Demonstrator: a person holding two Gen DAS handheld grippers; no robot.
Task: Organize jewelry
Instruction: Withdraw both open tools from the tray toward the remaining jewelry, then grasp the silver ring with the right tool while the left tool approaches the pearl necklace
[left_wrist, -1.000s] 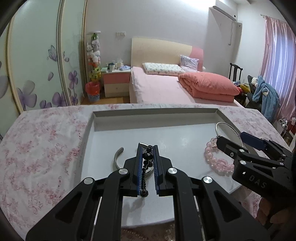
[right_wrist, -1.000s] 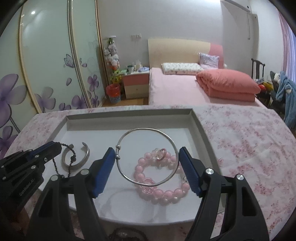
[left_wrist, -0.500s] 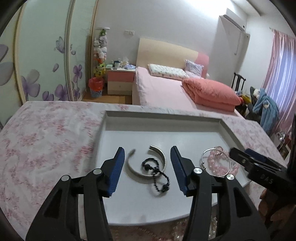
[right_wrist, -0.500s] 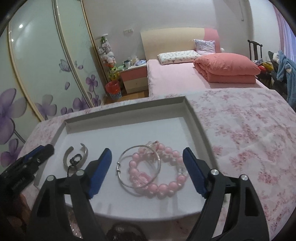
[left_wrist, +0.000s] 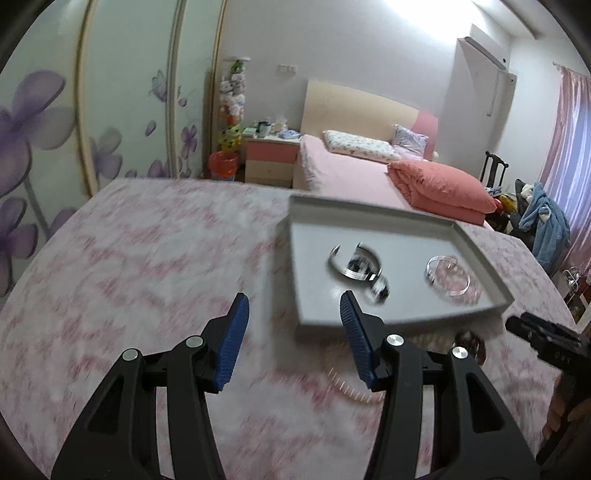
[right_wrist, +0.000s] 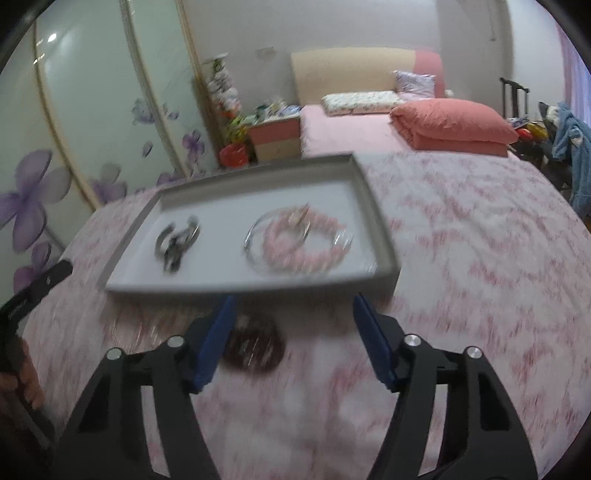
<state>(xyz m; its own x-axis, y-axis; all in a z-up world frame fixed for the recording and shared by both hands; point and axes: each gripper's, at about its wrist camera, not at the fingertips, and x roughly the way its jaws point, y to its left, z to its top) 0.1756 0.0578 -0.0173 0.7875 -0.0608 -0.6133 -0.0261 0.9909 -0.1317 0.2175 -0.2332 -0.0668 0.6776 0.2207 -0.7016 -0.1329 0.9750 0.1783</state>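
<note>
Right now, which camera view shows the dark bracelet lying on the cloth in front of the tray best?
The right wrist view: the dark bracelet lies nearly whole beside the left finger. The left wrist view shows only a blurred sliver behind its own gripper.

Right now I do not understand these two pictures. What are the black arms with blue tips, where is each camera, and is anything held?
There is no robot. A person holds one hand-held gripper in each hand, and a fisheye camera on each looks forward along its two fingers.

In the left wrist picture the left gripper is open and empty above the flowered cloth.

In the right wrist picture the right gripper is closing, with nothing between its fingers.

The grey tray holds a silver cuff with black beads, a thin silver bangle and a pink bead bracelet.

A dark bracelet lies on the cloth in front of the tray, blurred.
</note>
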